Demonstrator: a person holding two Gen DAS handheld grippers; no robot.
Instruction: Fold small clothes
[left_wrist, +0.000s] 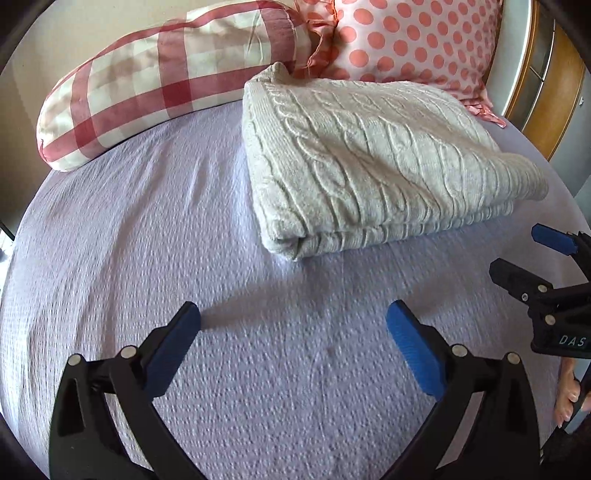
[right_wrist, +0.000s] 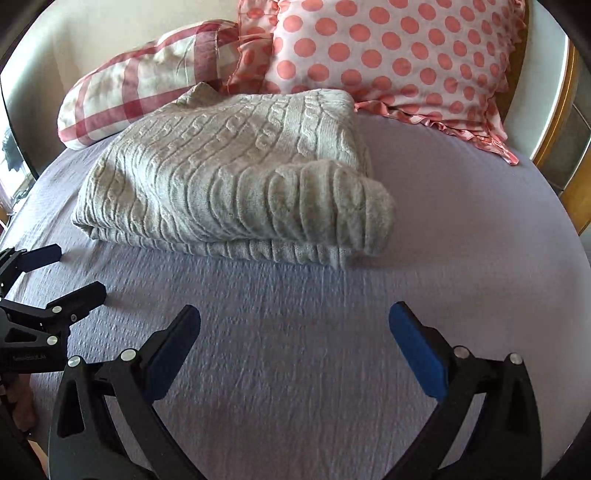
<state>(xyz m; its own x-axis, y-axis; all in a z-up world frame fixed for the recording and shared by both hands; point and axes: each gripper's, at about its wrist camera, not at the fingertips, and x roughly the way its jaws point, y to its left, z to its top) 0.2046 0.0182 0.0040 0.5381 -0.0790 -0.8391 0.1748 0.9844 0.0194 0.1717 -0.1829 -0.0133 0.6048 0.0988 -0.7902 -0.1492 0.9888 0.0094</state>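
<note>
A cream cable-knit sweater (left_wrist: 354, 162) lies folded in a thick rectangle on the lilac bedspread (left_wrist: 147, 229), near the pillows. It also shows in the right wrist view (right_wrist: 229, 177), with a rolled fold at its right front corner. My left gripper (left_wrist: 293, 321) is open and empty, a short way in front of the sweater. My right gripper (right_wrist: 293, 321) is open and empty too, in front of the sweater. The right gripper shows at the right edge of the left wrist view (left_wrist: 517, 251). The left gripper shows at the left edge of the right wrist view (right_wrist: 77, 269).
A red-and-cream checked pillow (left_wrist: 147, 81) and a pink polka-dot pillow (left_wrist: 413, 37) lean at the head of the bed behind the sweater. A wooden bed frame (left_wrist: 543, 96) runs along the right side. The lilac bedspread (right_wrist: 443, 206) stretches right of the sweater.
</note>
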